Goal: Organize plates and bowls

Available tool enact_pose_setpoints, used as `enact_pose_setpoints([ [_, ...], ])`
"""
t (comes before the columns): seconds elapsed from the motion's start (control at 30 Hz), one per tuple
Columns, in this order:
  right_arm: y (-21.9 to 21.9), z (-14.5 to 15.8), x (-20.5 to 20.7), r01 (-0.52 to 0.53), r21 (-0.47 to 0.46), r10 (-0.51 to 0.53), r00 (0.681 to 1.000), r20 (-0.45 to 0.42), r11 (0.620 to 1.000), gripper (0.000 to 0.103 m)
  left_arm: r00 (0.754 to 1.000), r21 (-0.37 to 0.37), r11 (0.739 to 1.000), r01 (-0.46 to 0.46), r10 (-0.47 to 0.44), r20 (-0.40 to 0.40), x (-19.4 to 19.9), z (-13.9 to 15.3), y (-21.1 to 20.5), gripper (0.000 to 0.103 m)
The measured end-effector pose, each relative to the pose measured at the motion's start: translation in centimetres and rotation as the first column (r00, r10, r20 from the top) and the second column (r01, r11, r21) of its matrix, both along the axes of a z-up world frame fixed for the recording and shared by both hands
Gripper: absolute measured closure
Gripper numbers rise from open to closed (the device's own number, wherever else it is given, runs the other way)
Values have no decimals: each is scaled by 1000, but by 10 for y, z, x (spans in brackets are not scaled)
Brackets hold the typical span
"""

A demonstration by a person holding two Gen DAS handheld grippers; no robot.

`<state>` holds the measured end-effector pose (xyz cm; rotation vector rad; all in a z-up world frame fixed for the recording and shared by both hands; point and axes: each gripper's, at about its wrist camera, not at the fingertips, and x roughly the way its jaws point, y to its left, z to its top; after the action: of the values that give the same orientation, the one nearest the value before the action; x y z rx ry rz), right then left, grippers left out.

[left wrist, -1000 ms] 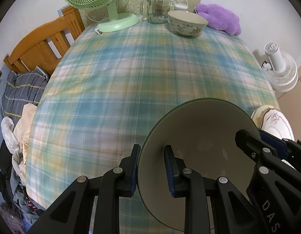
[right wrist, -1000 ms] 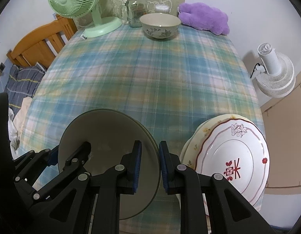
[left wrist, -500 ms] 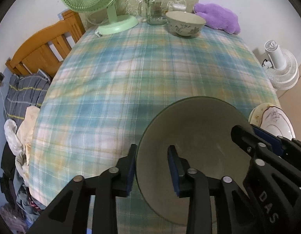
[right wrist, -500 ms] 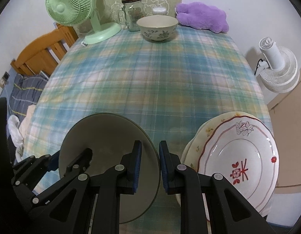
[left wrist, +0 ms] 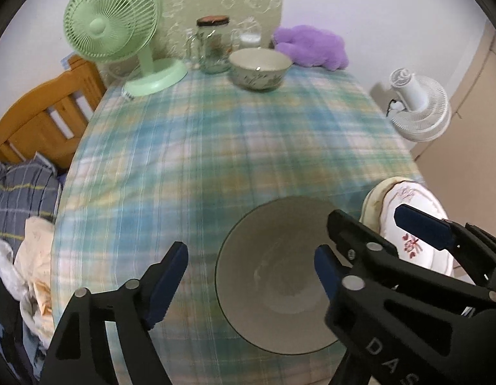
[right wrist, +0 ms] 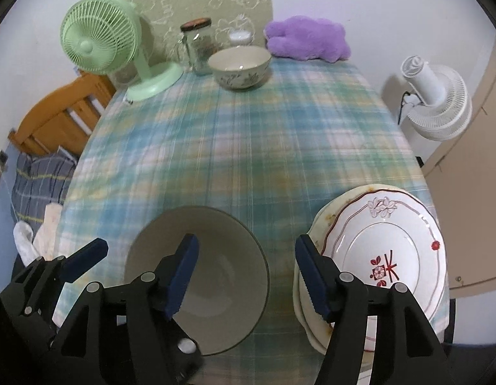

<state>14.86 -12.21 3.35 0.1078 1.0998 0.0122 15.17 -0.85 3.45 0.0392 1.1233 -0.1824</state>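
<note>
A plain grey-green bowl (left wrist: 280, 292) (right wrist: 228, 285) rests on the plaid tablecloth near the front edge. My left gripper (left wrist: 248, 272) hovers over the bowl's left rim with its jaws opening. The rim lies between the pads, which do not touch it. Over the bowl's right rim, my right gripper (right wrist: 248, 264) is also opening, its pads off the bowl. A stack of white plates (right wrist: 386, 256) (left wrist: 405, 199) with a red flower pattern lies just right of the bowl. A patterned bowl (left wrist: 260, 69) (right wrist: 239, 67) stands at the far end of the table.
At the far end stand a green desk fan (left wrist: 109, 29), a glass jar (left wrist: 214, 45) and a purple plush (left wrist: 312, 46). A white fan (right wrist: 434, 102) stands on the floor to the right. A wooden bed frame (left wrist: 45, 118) and clothes lie at the left.
Both grippers were shut on the grey-green bowl's rims; both have let go, opened wide and risen a little. The bowl stays on the cloth.
</note>
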Motion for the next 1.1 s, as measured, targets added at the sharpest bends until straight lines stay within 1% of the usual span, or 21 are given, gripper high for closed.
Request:
enact_pose_setpoints([
  [0.13,2,16,3,26,-20,-25,999,33,999,30,999,-17,1000,18,-17,37,8,13,1,17],
  [0.2,2,24,6,37,-25,-36,998,47,999,29,999,-18,1000,13,-12,51,11,19,1,17],
  [0.4,0,45,19,25,-37,-21,994,105,999,26,994,-28,1000,-12,15,110,24,38,0,17],
  [0.47,0,50,25,16,-41,-11,993,115,999,26,993,-35,999,-18,21,116,30,40,-1,17],
  [0.67,-9,56,54,-1,-85,11,993,121,996,23,990,-19,998,-67,69,123,56,43,-14,17],
  [0.9,-34,56,97,-42,-95,54,992,118,995,22,986,-10,993,-116,116,123,92,44,-38,18],
  [1.1,-57,56,137,-88,-89,99,986,131,992,21,977,7,987,-162,159,140,126,44,-61,18],
])
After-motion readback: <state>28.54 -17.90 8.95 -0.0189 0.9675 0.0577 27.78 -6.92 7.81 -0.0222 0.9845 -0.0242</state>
